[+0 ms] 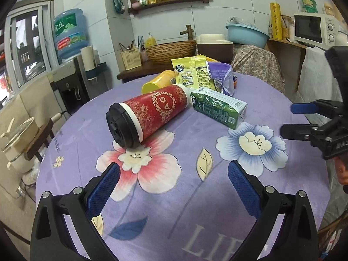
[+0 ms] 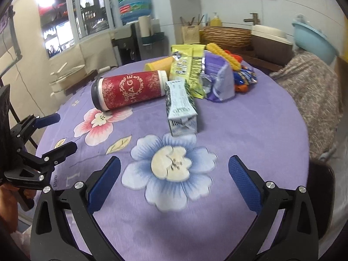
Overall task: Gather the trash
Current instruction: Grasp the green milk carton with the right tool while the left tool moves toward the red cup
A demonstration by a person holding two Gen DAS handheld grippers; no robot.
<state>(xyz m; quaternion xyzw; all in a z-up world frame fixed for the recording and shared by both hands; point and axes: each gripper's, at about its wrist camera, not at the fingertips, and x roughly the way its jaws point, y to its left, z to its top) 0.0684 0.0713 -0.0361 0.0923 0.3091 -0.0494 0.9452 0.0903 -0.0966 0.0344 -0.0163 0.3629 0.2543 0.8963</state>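
Sideways lies cylindrical red cup (image 1: 150,112) beside boxy carton (image 1: 219,106).

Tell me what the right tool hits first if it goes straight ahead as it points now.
Most likely the green-and-white drink carton. The right tool is open and empty over the purple cloth, with the carton lying nearly dead ahead. Depth is uncertain; a low path might brush the cloth first.

red cup (image 2: 130,91) reads "CHAGEE", tablecloth (image 1: 195,228) "LIF"
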